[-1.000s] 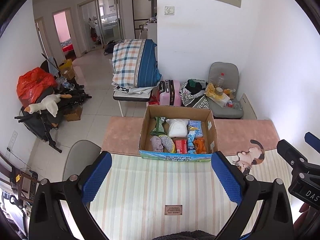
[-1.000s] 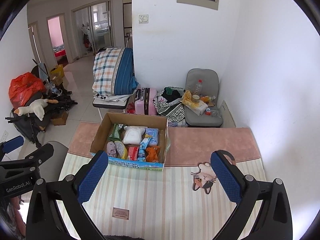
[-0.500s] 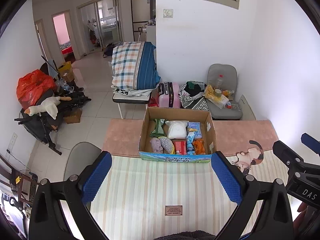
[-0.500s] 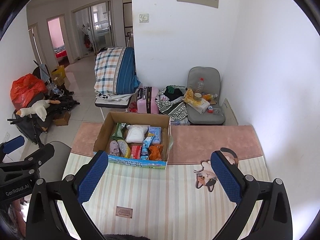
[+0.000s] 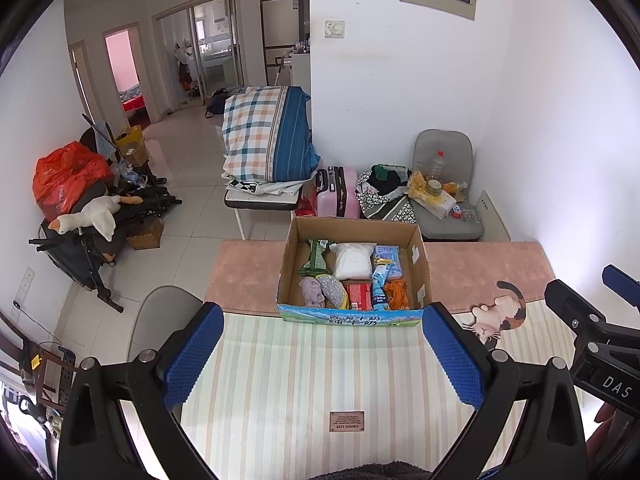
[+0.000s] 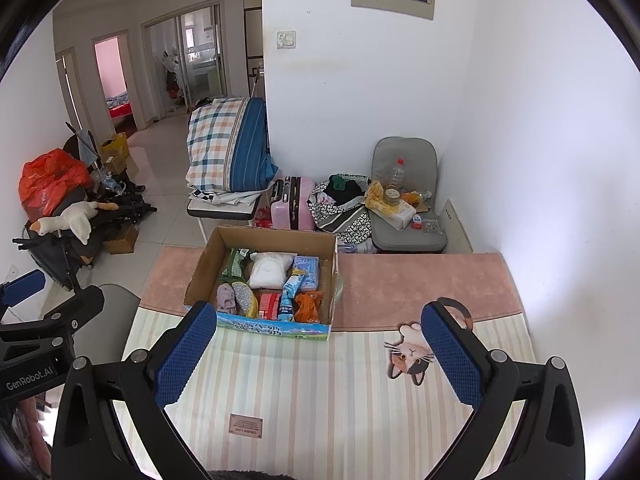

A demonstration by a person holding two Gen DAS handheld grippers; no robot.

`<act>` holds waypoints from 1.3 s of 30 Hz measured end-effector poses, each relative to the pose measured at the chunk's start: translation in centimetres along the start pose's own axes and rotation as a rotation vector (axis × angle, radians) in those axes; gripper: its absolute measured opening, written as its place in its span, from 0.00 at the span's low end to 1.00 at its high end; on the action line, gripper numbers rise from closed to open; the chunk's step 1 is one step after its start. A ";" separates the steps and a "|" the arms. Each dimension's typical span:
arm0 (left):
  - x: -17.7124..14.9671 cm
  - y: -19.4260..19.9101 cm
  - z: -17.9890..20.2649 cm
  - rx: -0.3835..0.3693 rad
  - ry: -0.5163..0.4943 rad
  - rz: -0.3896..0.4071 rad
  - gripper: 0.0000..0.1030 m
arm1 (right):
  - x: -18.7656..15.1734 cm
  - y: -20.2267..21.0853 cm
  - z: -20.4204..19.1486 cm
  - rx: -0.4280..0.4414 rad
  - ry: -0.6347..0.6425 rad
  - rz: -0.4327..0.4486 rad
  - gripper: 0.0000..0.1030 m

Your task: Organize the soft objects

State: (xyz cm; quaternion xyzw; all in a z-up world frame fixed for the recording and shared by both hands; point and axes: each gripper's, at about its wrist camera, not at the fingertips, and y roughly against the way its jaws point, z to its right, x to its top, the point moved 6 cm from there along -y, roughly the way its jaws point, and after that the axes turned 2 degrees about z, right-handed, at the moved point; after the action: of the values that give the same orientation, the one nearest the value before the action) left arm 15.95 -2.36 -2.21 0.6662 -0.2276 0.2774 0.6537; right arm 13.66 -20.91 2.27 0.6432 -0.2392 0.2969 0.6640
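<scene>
An open cardboard box stands on the far part of a striped mat. It holds several soft packs: a white pouch, a green pack, a purple plush, a red pack and an orange pack. My left gripper is open and empty, above the mat short of the box. My right gripper is open and empty, to the right of the box.
A pink strip of mat runs behind the box. A cat-shaped cutout lies right of the box. Beyond the table edge are a grey chair, a pink suitcase, a plaid bundle and a grey seat back at left.
Both grippers have pulled back and risen slightly, so the box looks smaller and farther. Both stay open and empty.
</scene>
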 end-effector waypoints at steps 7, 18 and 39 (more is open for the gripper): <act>0.0 0.0 0.1 -0.004 -0.001 0.001 0.99 | 0.0 0.1 0.2 0.000 -0.004 0.002 1.00; 0.5 0.0 0.4 -0.007 -0.001 0.004 0.99 | 0.6 0.5 0.8 -0.002 -0.013 0.006 1.00; 0.8 0.4 0.3 -0.007 0.004 0.017 0.99 | 1.0 1.1 0.8 -0.001 -0.009 0.014 1.00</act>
State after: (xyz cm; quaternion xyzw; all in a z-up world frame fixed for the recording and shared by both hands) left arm 16.25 -2.61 -1.40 0.6615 -0.2328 0.2834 0.6541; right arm 13.67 -21.57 3.79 0.6423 -0.2471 0.2986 0.6612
